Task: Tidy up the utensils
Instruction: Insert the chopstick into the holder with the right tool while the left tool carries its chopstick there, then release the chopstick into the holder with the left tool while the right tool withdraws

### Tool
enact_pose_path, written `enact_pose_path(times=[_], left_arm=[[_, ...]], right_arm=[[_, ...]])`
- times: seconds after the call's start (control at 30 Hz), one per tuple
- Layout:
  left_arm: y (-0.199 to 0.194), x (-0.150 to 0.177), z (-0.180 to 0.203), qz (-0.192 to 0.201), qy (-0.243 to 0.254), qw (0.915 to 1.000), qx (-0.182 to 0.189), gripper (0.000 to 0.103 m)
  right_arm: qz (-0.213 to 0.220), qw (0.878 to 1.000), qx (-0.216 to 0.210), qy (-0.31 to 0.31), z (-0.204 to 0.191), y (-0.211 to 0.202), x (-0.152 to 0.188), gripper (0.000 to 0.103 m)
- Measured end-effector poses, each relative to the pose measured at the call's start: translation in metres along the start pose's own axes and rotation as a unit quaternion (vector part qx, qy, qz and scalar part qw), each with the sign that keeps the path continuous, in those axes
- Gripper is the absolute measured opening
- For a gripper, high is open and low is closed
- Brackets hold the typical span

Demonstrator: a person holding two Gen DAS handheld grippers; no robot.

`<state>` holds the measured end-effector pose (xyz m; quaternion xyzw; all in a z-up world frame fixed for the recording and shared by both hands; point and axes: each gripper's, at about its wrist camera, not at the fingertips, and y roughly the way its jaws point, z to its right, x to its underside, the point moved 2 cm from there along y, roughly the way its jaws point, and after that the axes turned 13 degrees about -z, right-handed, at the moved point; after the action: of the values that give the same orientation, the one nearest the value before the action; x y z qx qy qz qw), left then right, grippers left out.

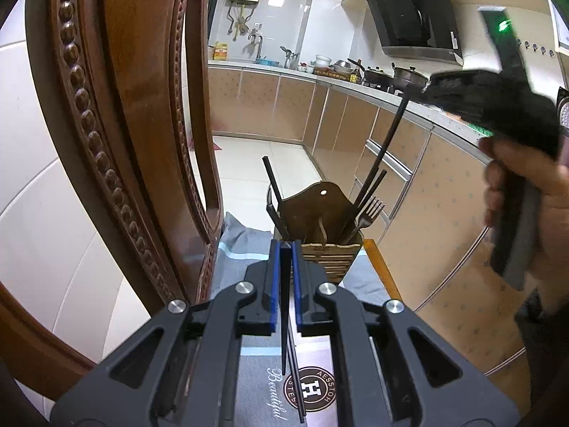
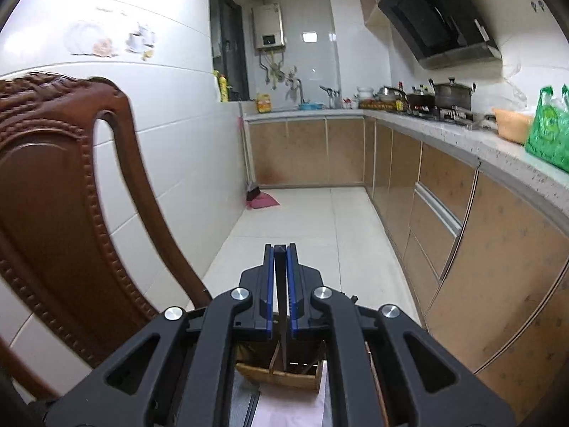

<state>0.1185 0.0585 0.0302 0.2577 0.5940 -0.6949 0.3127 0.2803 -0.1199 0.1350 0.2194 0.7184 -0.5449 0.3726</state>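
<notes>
Two grippers clamped, left gripper (image 1: 286, 249) pinching chopsticks (image 1: 290, 338) just short of holder (image 1: 330, 256) at cloth's (image 1: 242, 245) far edge, right gripper (image 2: 280, 251) gripping chopstick (image 2: 281, 306) above holder (image 2: 281, 377), fork (image 1: 370, 211) inside.

The left claw (image 1: 286, 252) is black with blue pads (image 1: 273, 284); the right claw (image 2: 280, 256) is coloured the same. The chopsticks (image 1: 387, 146) are black, the fork (image 1: 371, 210) silver-grey. The utensil holder (image 1: 330, 252) is brown wood with slatted, light tan sides. The cloth (image 1: 242, 245) beneath is grey with a pale blue stripe and a round brown-and-white "H" emblem. The chair back (image 1: 117, 106) is reddish-brown, carved with a beaded border. The cabinet doors (image 2: 498, 267) are tan with faint speckles. The bag (image 2: 549, 131) is green.
</notes>
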Motion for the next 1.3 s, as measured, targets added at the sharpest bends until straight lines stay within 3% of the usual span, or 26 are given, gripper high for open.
enact_pose_path(times=[0.23,0.3,0.33,0.37,0.43,0.47,0.6,0.7,0.8,1.03,1.3], left_arm=[[0.005,0.002,-0.002,-0.003,-0.004,1.0,-0.001,0.006],[0.006,0.002,-0.002,-0.003,-0.006,1.0,-0.002,0.006],[0.006,0.002,-0.002,-0.003,-0.006,1.0,-0.003,0.006],[0.006,0.003,-0.002,-0.003,-0.008,1.0,-0.003,0.006],[0.005,0.002,-0.002,-0.002,-0.011,0.9999,-0.001,0.006],[0.004,0.002,-0.002,0.001,-0.014,0.9999,0.0,0.006],[-0.003,-0.001,-0.002,0.012,-0.029,0.9995,0.009,0.006],[-0.01,-0.01,0.004,0.021,-0.03,0.9993,0.011,0.006],[-0.016,-0.023,0.015,0.024,-0.032,0.9991,0.015,0.006],[-0.025,-0.079,0.038,0.044,-0.02,0.9988,0.006,0.006],[-0.004,-0.153,0.043,0.056,-0.03,0.998,0.006,0.006]], right_arm=[[-0.071,0.996,-0.019,0.05,0.03,0.063,0.042,0.008],[-0.087,0.993,-0.036,0.064,0.041,0.061,0.058,0.015],[-0.087,0.993,-0.042,0.067,0.044,0.057,0.065,0.03],[-0.077,0.994,-0.045,0.07,0.05,0.042,0.08,0.051],[-0.045,0.995,-0.04,0.08,0.059,0.014,0.11,0.073],[-0.036,0.995,-0.038,0.08,0.061,0.004,0.124,0.079],[-0.029,0.997,-0.005,0.078,0.075,-0.021,0.202,0.087],[-0.08,0.994,0.041,0.068,0.083,-0.006,0.247,0.089],[-0.103,0.992,0.011,0.074,0.088,0.004,0.248,0.089],[-0.113,0.988,-0.002,0.11,0.117,0.001,0.25,0.089],[-0.119,0.986,-0.009,0.114,0.126,0.009,0.246,0.089]])
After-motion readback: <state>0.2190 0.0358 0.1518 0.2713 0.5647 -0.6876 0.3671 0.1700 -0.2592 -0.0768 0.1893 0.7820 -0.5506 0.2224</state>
